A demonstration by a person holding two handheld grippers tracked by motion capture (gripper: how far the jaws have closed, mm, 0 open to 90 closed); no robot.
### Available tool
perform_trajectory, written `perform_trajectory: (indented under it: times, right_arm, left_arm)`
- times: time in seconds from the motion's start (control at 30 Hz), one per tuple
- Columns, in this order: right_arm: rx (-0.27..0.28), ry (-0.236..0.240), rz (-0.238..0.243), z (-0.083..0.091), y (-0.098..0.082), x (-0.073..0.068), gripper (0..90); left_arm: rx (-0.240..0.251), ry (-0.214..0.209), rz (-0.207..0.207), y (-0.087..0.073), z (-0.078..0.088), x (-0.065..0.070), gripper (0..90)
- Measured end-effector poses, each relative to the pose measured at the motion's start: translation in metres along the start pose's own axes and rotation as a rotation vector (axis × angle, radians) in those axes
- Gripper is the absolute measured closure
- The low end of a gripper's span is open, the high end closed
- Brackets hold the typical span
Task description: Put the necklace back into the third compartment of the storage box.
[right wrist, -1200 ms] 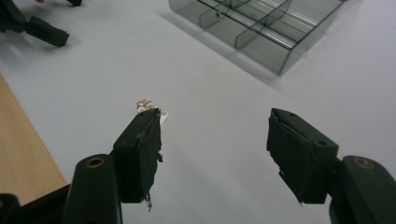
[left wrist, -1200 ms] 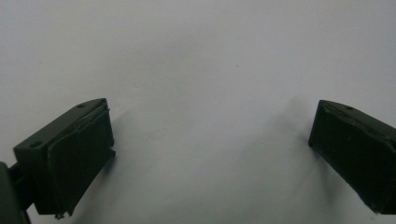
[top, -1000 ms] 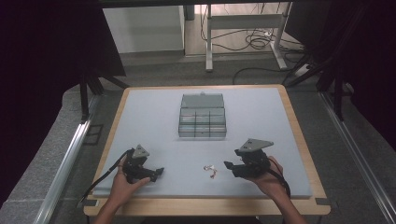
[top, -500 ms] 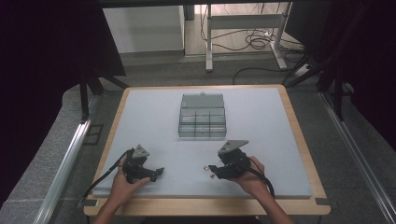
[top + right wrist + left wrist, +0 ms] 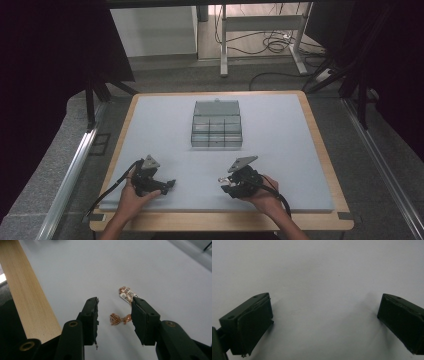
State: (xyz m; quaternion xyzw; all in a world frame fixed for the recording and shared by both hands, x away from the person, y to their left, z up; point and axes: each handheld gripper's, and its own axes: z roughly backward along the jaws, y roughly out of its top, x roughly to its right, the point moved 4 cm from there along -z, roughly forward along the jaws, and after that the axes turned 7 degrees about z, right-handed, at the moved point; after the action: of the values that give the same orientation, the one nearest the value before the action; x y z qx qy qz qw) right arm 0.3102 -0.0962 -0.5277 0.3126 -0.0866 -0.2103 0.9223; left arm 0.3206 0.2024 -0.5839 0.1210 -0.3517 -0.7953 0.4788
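Two grippers, left (image 5: 170,186) and right (image 5: 114,315), both gaping; one earring (image 5: 119,319) between right jaws; one box (image 5: 216,125) mid-frame; pale mat (image 5: 280,150), dim room.

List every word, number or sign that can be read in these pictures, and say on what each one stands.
Tag on the jewellery, between the right tongs: barcode and tiny print, too small and blurred to read.
Box, mat, left tongs: no text visible.

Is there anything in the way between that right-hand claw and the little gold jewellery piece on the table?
Nothing visible. The right gripper is open, with the jewellery on the mat between its jaws.
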Motion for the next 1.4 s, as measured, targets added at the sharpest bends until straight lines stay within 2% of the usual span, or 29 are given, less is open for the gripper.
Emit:
perform_trajectory:
  times: [0.17,0.4,0.57,0.67,0.9,1.33,1.37,1.4]
  right_arm:
    - [-0.031,0.024,0.004,-0.010,-0.002,-0.002,60.0]
    - [-0.072,0.033,0.015,-0.023,-0.003,0.000,65.3]
    - [-0.081,0.018,0.037,-0.021,-0.006,0.000,67.0]
    - [-0.077,0.012,0.043,-0.018,-0.010,0.002,72.8]
    - [-0.116,-0.044,0.070,-0.020,-0.006,-0.003,76.9]
    - [-0.118,-0.020,0.039,-0.019,-0.006,-0.001,77.3]
    - [-0.113,-0.019,0.036,-0.018,-0.005,0.000,82.9]
    - [-0.099,-0.020,0.033,-0.016,-0.004,0.000,82.8]
  left_arm:
    - [0.000,0.000,0.001,0.000,0.000,0.000,0.0]
    - [0.000,-0.001,0.001,0.000,0.000,0.000,0.0]
    - [0.000,-0.001,0.000,0.000,0.000,0.000,0.0]
    - [0.000,0.000,0.000,0.000,0.000,0.000,0.0]
    - [0.000,0.000,0.000,0.000,0.000,0.000,0.0]
    - [0.000,0.000,0.000,0.000,0.000,0.000,0.0]
    - [-0.001,0.000,0.000,0.000,0.000,0.000,0.0]
    - [0.000,-0.001,0.000,0.000,0.000,0.000,0.0]
